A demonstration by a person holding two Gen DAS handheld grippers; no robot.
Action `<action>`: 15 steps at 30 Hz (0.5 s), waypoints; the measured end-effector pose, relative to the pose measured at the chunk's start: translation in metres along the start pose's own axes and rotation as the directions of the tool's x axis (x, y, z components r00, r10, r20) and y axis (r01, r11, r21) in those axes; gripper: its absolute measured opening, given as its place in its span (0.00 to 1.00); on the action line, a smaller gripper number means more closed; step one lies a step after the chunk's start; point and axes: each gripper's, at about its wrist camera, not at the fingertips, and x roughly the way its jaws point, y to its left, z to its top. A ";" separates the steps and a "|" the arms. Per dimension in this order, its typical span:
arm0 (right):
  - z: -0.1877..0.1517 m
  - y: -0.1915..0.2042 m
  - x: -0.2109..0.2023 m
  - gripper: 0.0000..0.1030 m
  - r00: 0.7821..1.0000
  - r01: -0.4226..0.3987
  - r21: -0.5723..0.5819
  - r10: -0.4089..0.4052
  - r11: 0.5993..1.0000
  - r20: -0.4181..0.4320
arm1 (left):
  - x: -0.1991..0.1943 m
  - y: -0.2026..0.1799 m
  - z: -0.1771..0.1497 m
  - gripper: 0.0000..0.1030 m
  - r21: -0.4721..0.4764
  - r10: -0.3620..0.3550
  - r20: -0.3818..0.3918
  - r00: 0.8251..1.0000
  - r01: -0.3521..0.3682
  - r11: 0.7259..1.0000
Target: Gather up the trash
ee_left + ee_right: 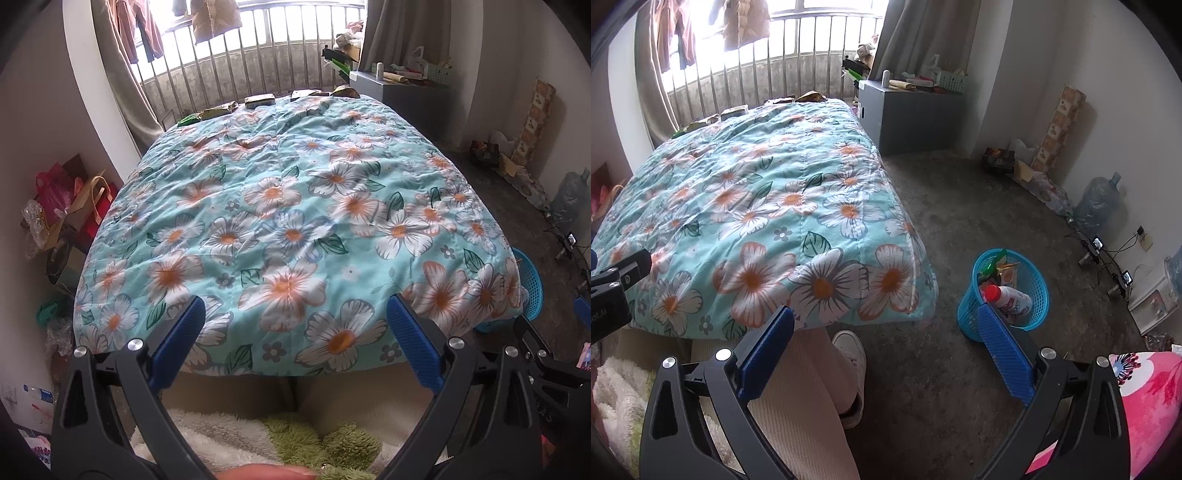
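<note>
A blue mesh trash basket [964, 314] stands on the floor beside the bed's near right corner, holding a white bottle with a red cap [1010, 297] and snack wrappers [999, 266]. Its rim [532, 280] peeks past the quilt in the left wrist view. My right gripper [886, 325] is open and empty, its right finger just short of the basket. My left gripper [295, 317] hangs open and empty over the near edge of the floral quilt [295, 214]. Several snack packets [260, 100] lie along the quilt's far edge by the railing.
A person's leg and white shoe [851, 354] stand between bed and basket. A grey cabinet [908, 118] sits at the bed's far right corner. Bags and boxes [70, 206] crowd the left wall. A water jug [1097, 203], cables and boxes line the right wall.
</note>
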 end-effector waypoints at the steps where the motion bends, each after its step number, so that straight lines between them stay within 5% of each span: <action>1: 0.000 0.000 0.000 0.94 1.000 0.000 -0.001 0.000 1.000 0.000 | 0.000 0.000 0.000 0.91 0.001 -0.001 0.002 1.000 0.001 1.000; 15: 0.000 0.001 0.001 0.94 1.000 -0.003 -0.001 0.003 1.000 -0.001 | 0.001 0.003 0.001 0.91 0.000 -0.001 0.001 1.000 0.001 1.000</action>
